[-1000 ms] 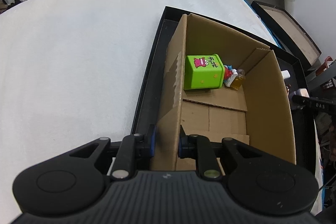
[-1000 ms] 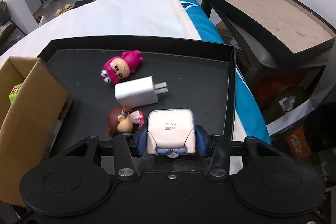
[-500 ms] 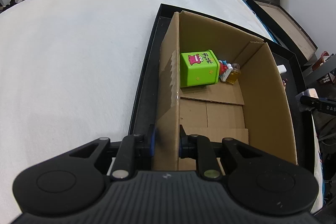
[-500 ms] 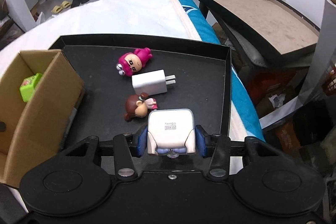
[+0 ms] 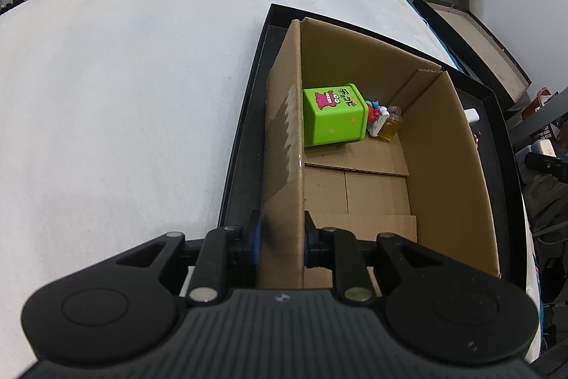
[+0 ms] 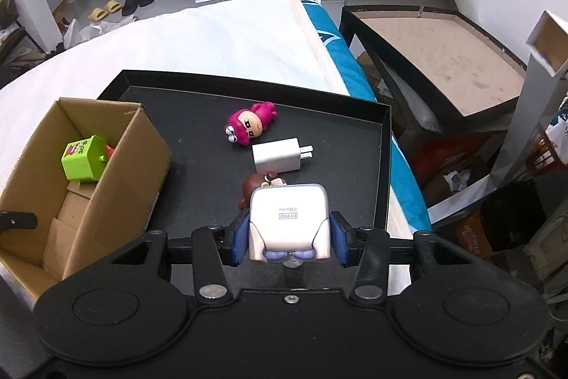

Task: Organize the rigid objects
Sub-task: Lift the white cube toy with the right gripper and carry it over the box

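My left gripper point(image 5: 280, 235) is shut on the left wall of an open cardboard box point(image 5: 284, 144) that stands in a black tray point(image 5: 245, 116). Inside the box lie a green cartoon box point(image 5: 333, 118), a small colourful toy point(image 5: 374, 111) and a little yellow bottle point(image 5: 390, 126). My right gripper point(image 6: 288, 238) is shut on a white toy figure point(image 6: 288, 215) and holds it above the tray point(image 6: 198, 173). On the tray lie a pink doll point(image 6: 250, 126), a white charger point(image 6: 278, 155) and a brown-haired doll point(image 6: 261, 183). The box point(image 6: 117, 166) shows at the left.
The tray rests on a white sheet point(image 5: 124, 95) with a blue edge point(image 6: 340, 59). A second black tray with a brown floor point(image 6: 436, 48) stands to the right. Clutter lies on the floor point(image 6: 458, 176) beyond the edge at right.
My right gripper has risen and pulled back with the white figure, so more of the tray and box shows. My left gripper keeps its hold on the box wall.
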